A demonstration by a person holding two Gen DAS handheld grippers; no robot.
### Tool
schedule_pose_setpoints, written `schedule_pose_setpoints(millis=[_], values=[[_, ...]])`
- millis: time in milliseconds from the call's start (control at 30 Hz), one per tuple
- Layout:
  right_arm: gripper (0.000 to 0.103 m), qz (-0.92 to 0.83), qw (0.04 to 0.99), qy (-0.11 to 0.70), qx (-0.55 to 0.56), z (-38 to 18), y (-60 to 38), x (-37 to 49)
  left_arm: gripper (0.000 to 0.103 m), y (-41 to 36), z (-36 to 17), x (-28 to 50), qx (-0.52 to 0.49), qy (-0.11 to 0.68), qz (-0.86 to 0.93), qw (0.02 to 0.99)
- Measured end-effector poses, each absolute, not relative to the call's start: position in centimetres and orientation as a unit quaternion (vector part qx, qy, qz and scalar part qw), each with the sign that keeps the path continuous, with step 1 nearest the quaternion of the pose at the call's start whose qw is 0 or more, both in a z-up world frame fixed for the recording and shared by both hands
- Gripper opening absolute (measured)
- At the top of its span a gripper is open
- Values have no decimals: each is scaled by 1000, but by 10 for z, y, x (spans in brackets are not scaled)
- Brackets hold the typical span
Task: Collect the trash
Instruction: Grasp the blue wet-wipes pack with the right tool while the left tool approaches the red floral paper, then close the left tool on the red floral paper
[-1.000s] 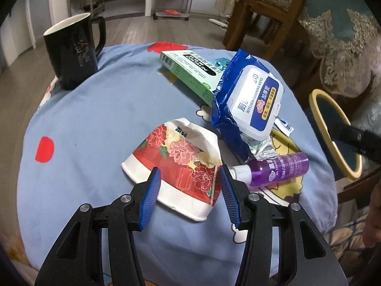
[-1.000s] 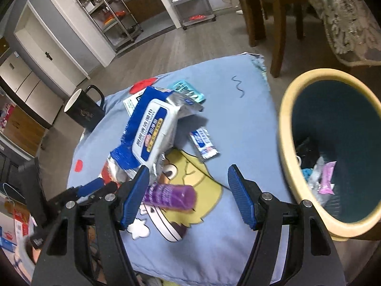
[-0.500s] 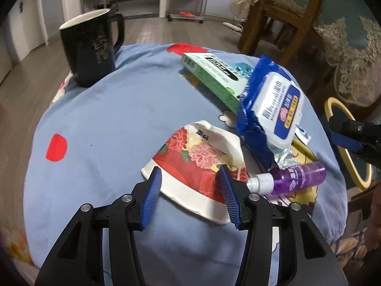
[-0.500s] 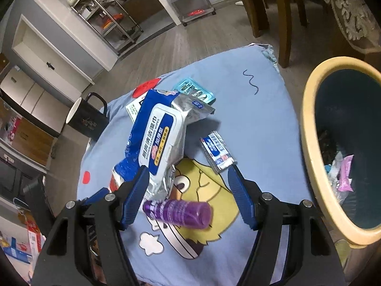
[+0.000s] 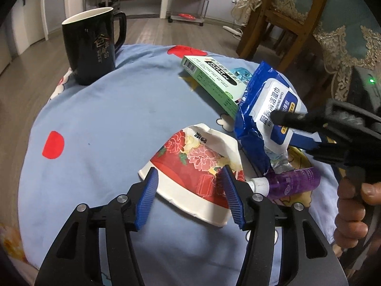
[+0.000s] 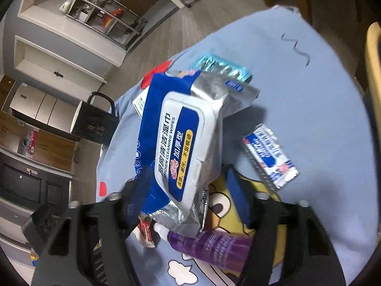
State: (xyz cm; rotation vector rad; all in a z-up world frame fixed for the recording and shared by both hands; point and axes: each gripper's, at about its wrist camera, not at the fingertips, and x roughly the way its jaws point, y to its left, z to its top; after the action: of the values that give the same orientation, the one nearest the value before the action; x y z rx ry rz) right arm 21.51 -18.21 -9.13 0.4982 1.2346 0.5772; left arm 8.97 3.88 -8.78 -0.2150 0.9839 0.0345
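A crushed red floral paper cup (image 5: 195,166) lies on its side on the blue cloth (image 5: 119,124). My left gripper (image 5: 188,190) is open, its blue pads on either side of the cup's rim end. A blue and silver kitchen wipes pack (image 6: 181,143) leans over a purple bottle (image 6: 214,247); both also show in the left wrist view, the pack (image 5: 266,109) and the bottle (image 5: 293,183). My right gripper (image 6: 188,188) is open, its fingers on either side of the pack's lower end. A small blue and white sachet (image 6: 269,155) lies to the right.
A black mug (image 5: 91,45) stands at the far left of the round table. A green box (image 5: 214,81) and a teal packet (image 6: 221,66) lie behind the wipes pack. A yellow bin rim (image 6: 372,54) shows at the right edge. Wooden chairs (image 5: 281,16) stand beyond.
My right gripper moved forward and left from beside the bin to straddle the wipes pack. My left gripper closed in on the paper cup, still open.
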Motion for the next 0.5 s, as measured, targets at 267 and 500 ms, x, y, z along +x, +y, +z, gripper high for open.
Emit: schedule_pose_setpoints(millis=[267, 500], values=[[25, 288, 762, 532, 230, -71, -188, 202, 60, 36, -87, 90, -99, 470, 16, 877], [24, 295, 783, 495, 235, -33, -215, 188, 67, 24, -76, 87, -80, 445, -2, 892]])
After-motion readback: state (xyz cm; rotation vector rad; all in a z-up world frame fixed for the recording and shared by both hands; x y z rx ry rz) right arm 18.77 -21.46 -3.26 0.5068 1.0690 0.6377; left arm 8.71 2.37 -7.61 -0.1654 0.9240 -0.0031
